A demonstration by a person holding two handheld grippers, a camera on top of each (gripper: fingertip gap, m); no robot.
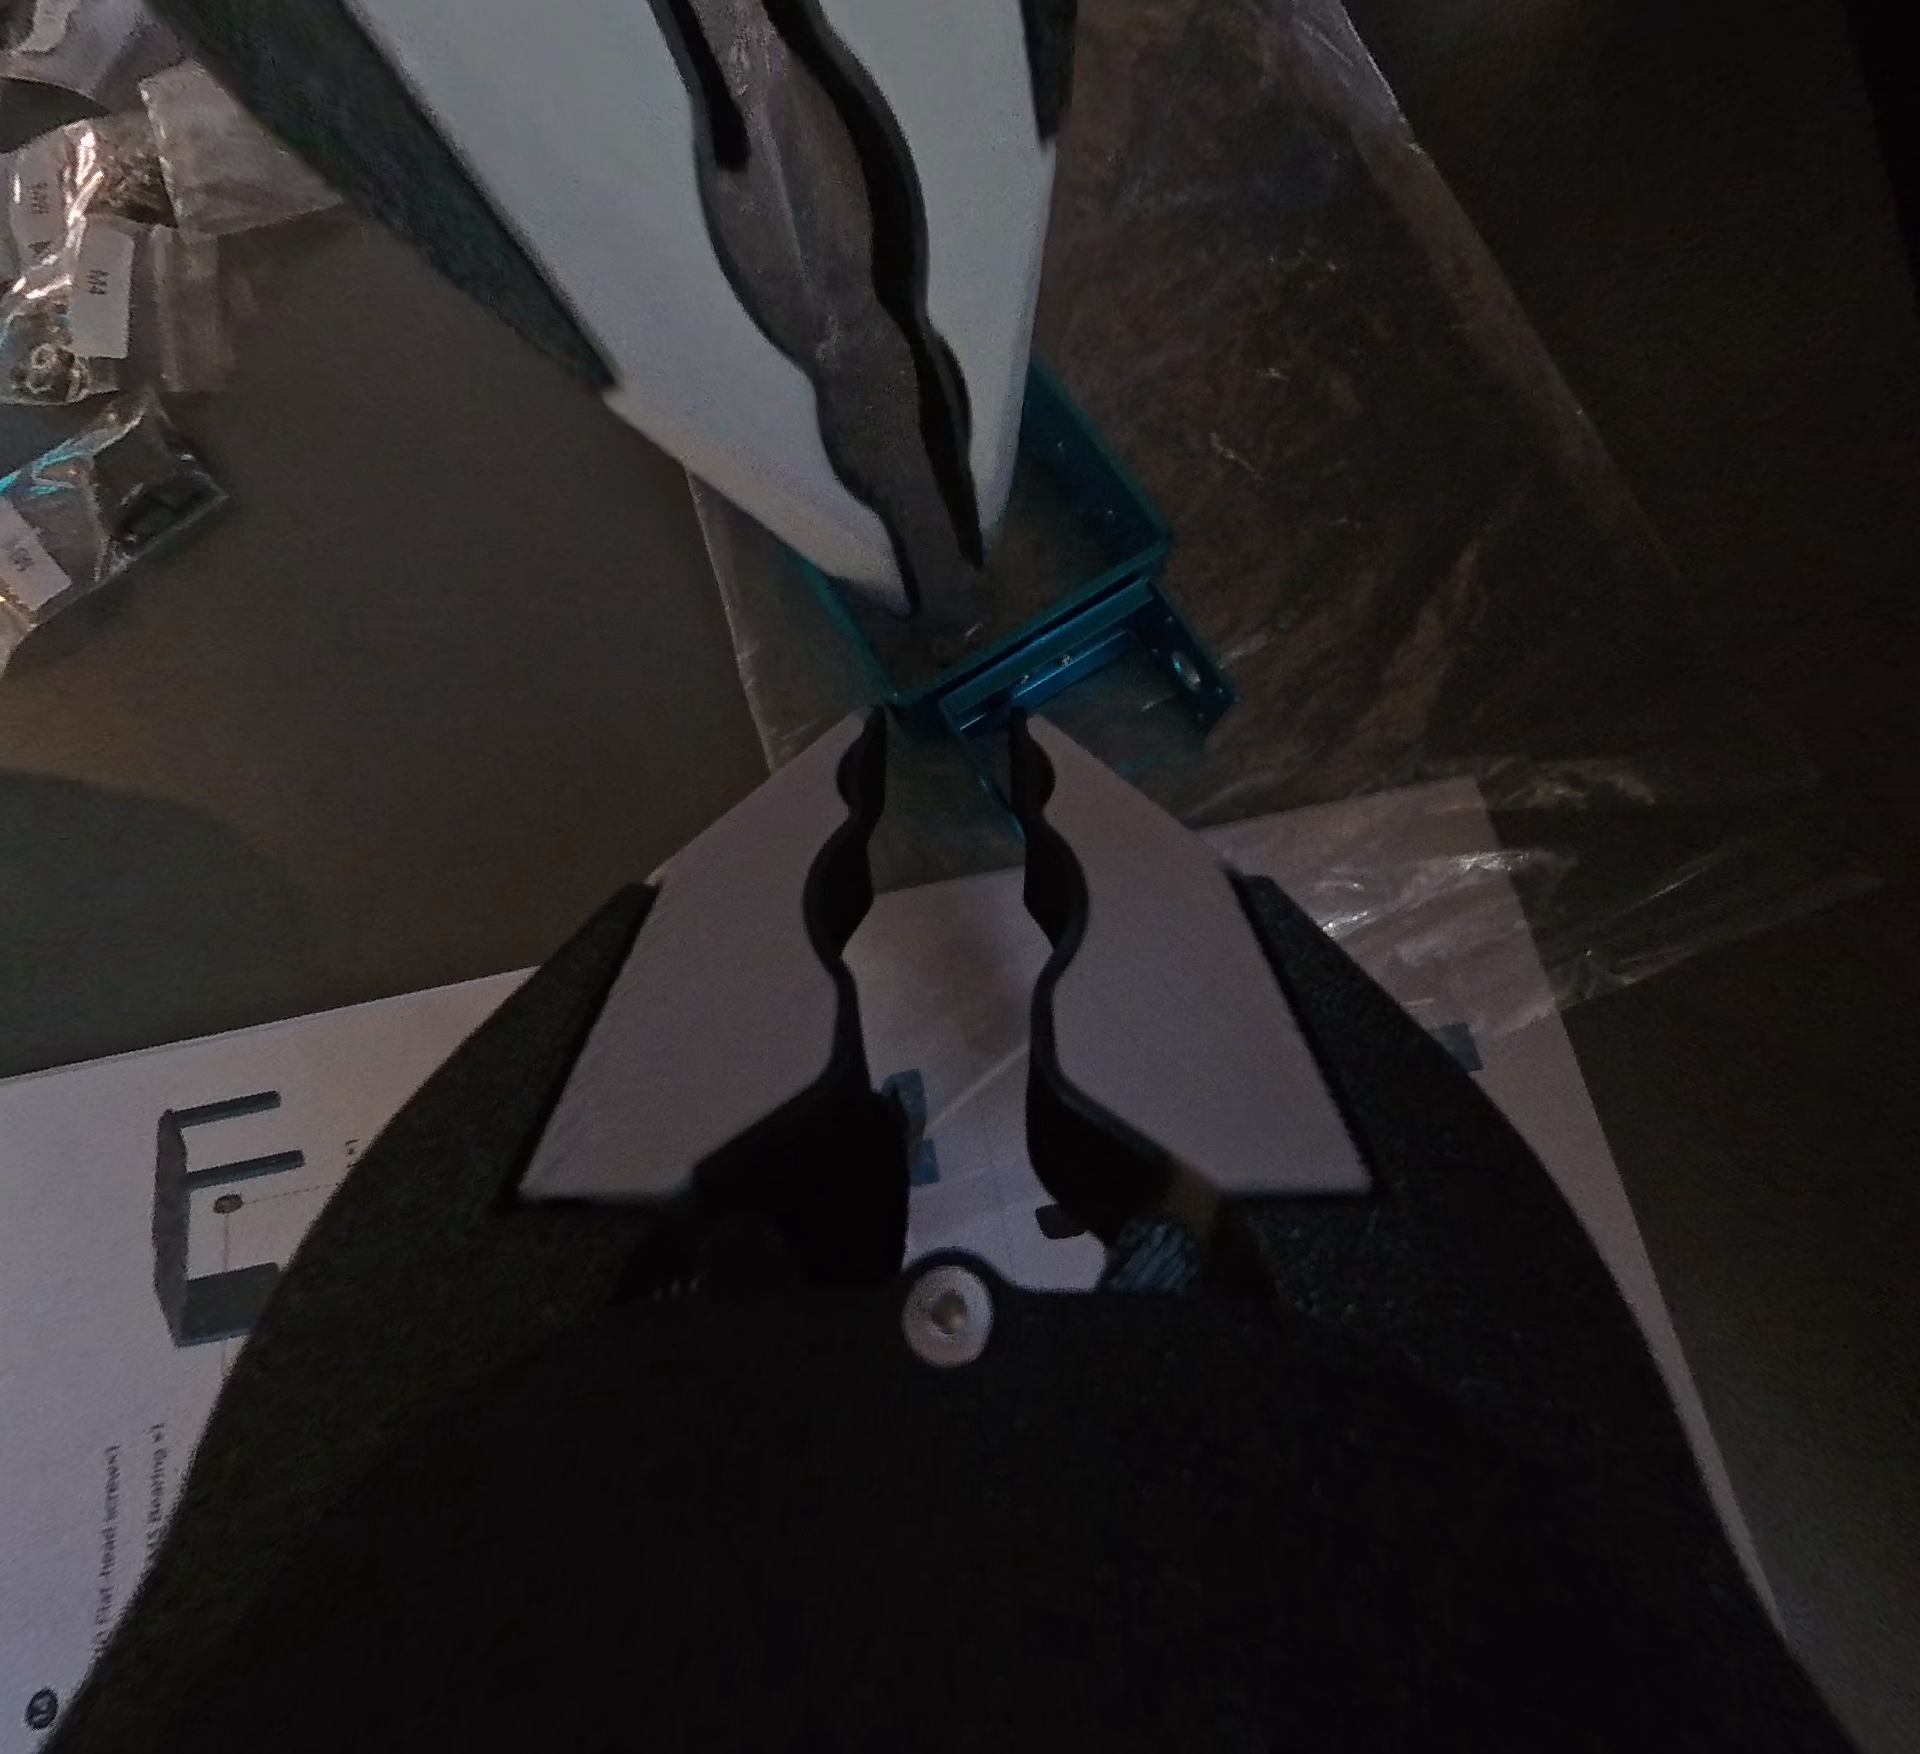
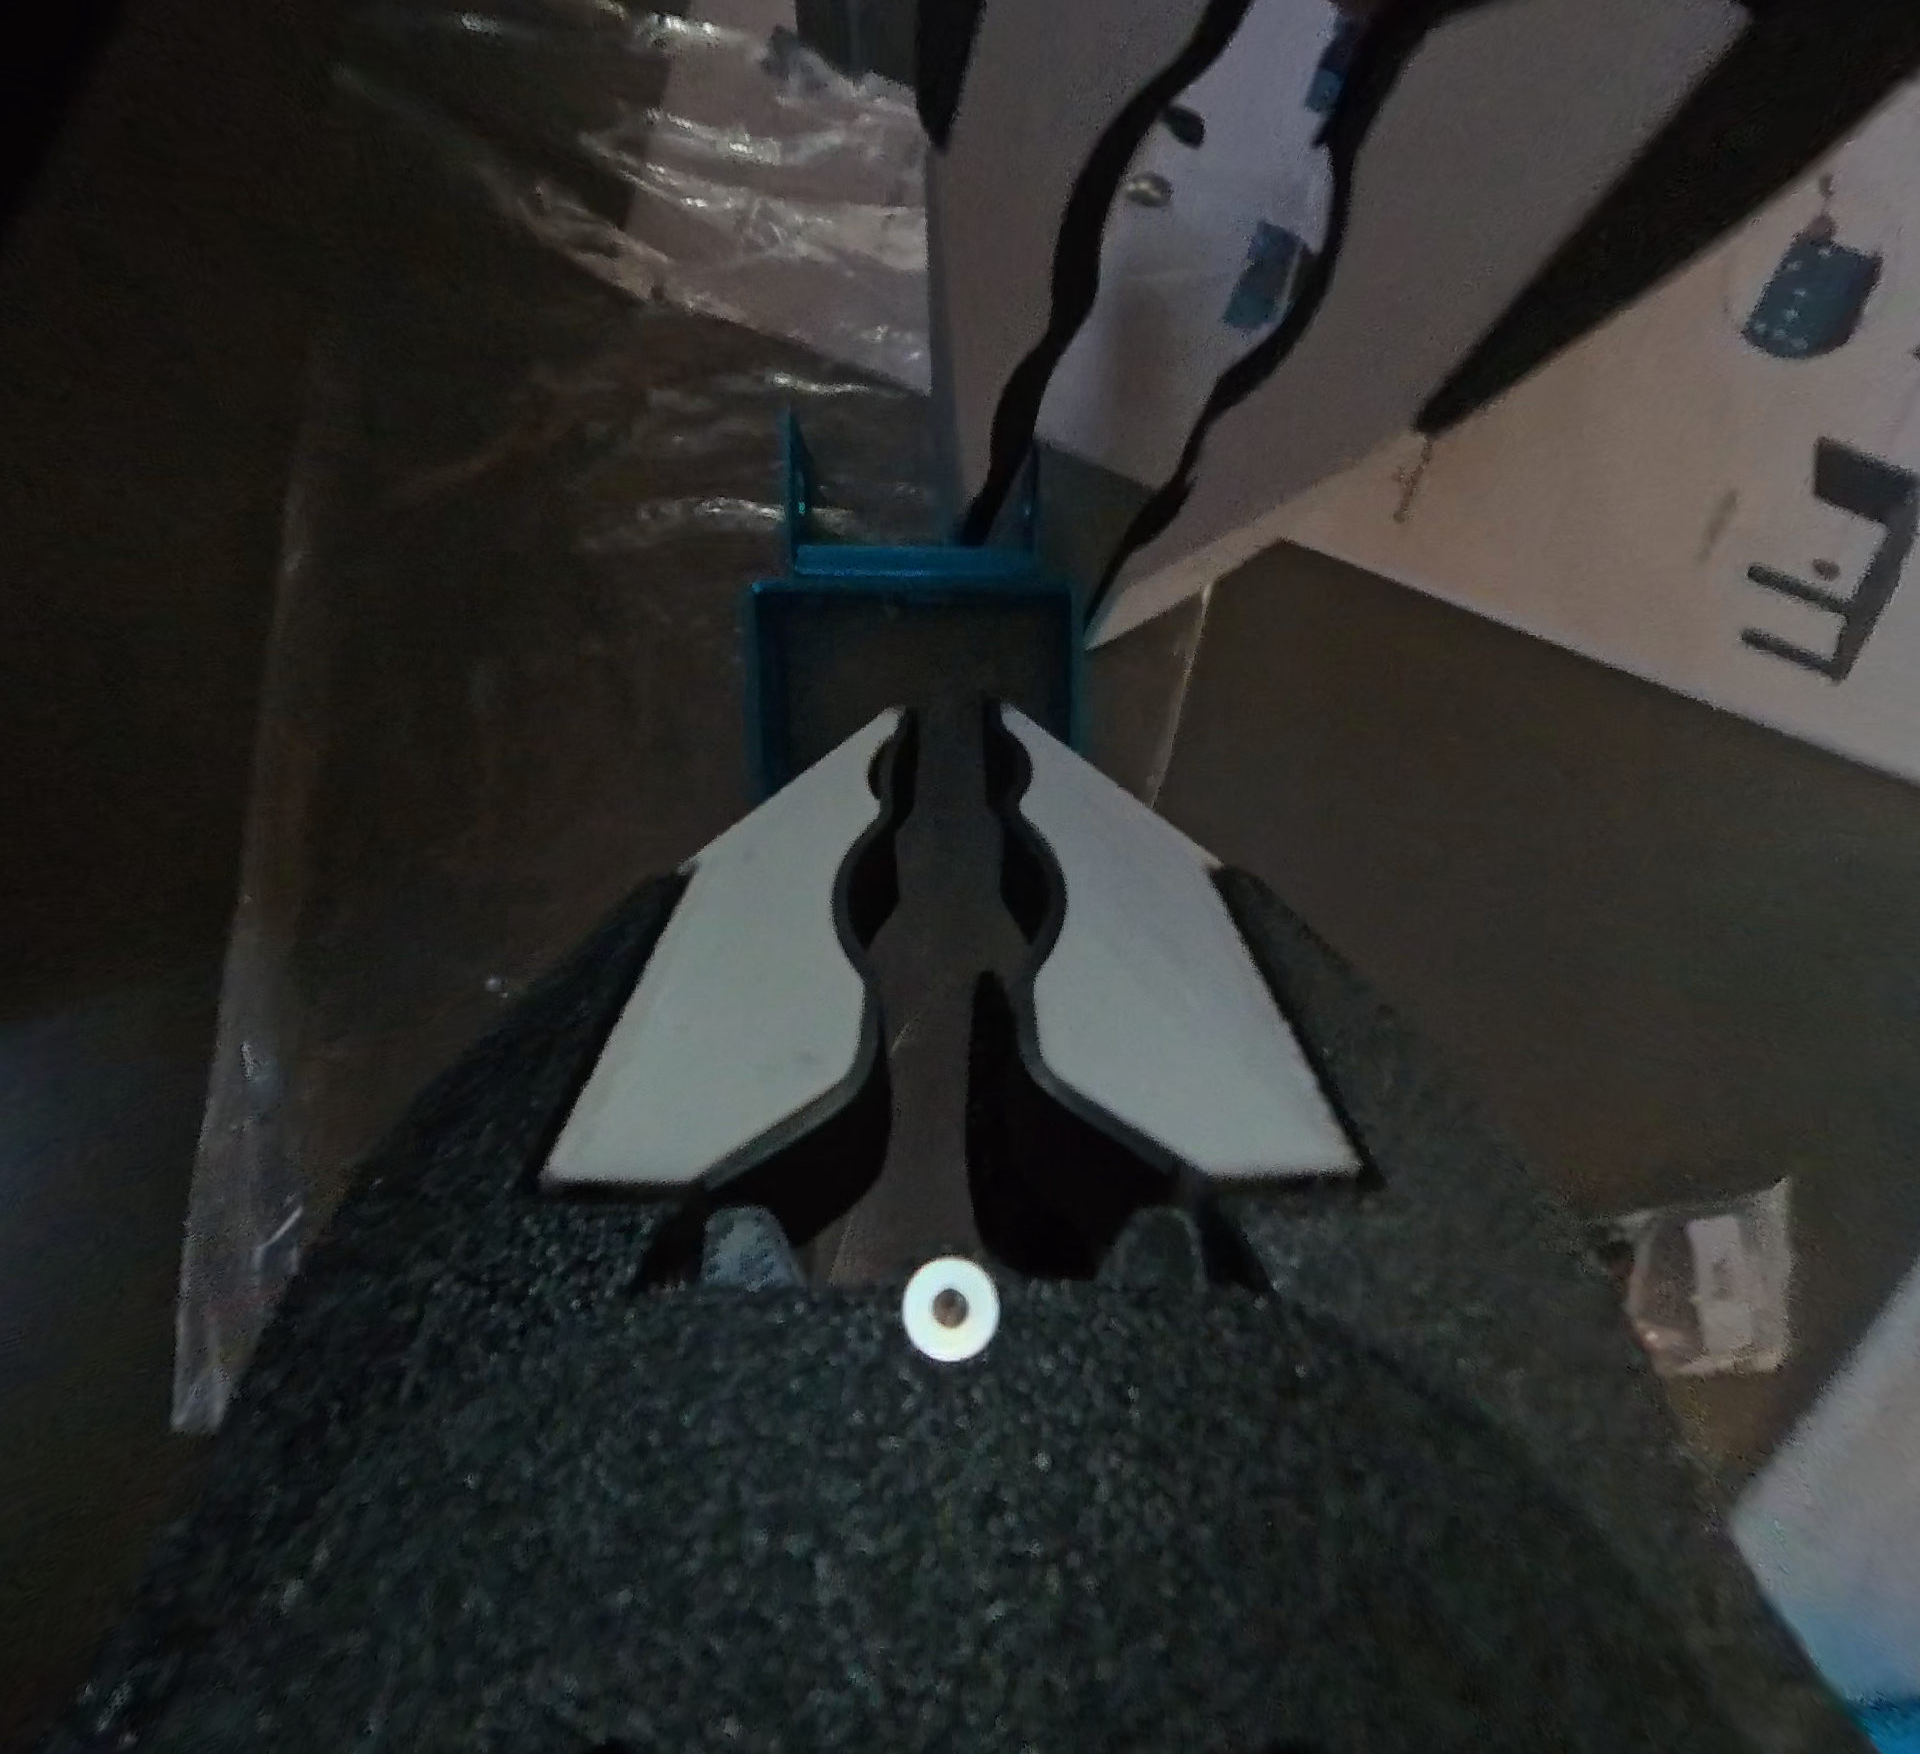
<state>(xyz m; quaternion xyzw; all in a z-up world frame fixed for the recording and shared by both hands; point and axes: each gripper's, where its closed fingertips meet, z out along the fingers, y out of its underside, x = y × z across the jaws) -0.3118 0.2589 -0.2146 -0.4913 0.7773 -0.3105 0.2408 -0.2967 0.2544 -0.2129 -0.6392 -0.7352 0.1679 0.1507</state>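
Note:
Two blue metal U-brackets lie end to end on a clear plastic bag, the larger (image 1: 1101, 499) behind the smaller (image 1: 1091, 670). My left gripper (image 1: 948, 719) is open by a narrow gap. Its tips straddle an upright wall of the smaller bracket (image 2: 1023, 494) without clamping it. My right gripper (image 2: 951, 717) is open by a small gap, with its tips inside the larger bracket (image 2: 904, 598) near the base wall. I see nothing between its fingers. In the left wrist view the right gripper (image 1: 938, 584) comes down from the top. In the right wrist view the left gripper (image 2: 1039, 572) comes in from above.
The clear plastic bag (image 1: 1351, 374) spreads right and back on the brown table. A white instruction sheet (image 1: 208, 1185) with printed part drawings lies under my left gripper. Several small labelled bags of hardware (image 1: 73, 270) lie at far left. Another small bag (image 2: 1704, 1289) lies at the right. My left and right fingertips are right by each other.

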